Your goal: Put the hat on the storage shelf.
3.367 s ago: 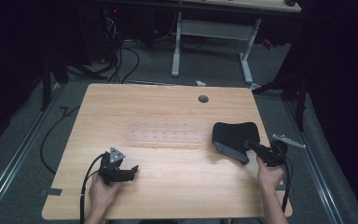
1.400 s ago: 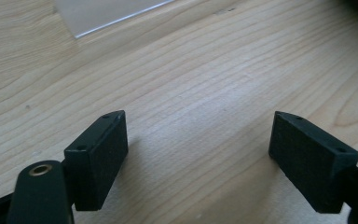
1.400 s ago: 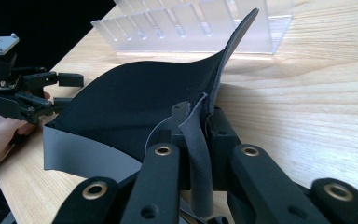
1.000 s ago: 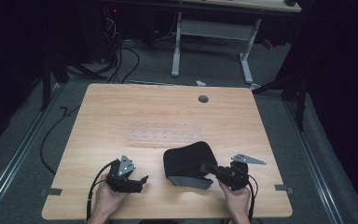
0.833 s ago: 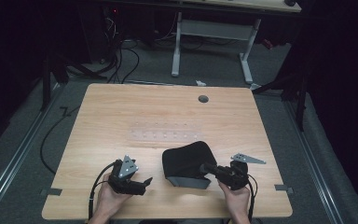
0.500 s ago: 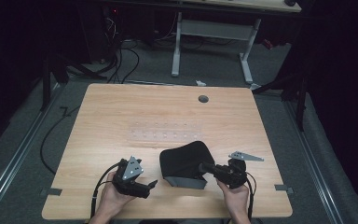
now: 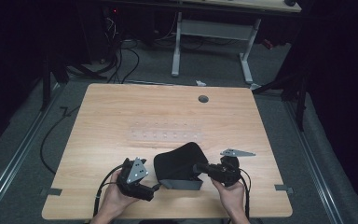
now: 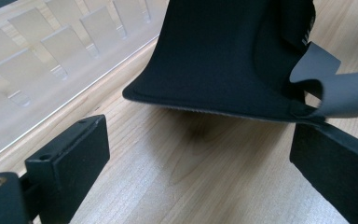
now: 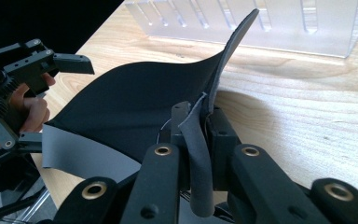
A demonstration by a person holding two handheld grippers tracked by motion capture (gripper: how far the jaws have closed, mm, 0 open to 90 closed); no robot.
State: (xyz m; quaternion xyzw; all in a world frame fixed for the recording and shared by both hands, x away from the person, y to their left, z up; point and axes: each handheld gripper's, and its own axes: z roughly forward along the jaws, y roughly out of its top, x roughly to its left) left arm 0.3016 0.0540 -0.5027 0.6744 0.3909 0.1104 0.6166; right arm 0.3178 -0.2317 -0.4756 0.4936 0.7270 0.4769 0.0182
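Lower centre of the high view: our right hand-held gripper (image 7: 199,168) is clenched on the black pad (image 7: 177,161); left hand-held gripper (image 7: 154,188) just opened, nothing between its jaws.

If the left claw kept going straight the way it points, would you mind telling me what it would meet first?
Most likely the black pad: its lower edge lies straight ahead of the open left claw, with bare table between them. Depth is hard to judge.

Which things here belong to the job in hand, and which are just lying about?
In the job:
black pad
right gripper, shut on the pad's edge
left gripper, open beside the pad

Lying about:
clear plastic rack
table
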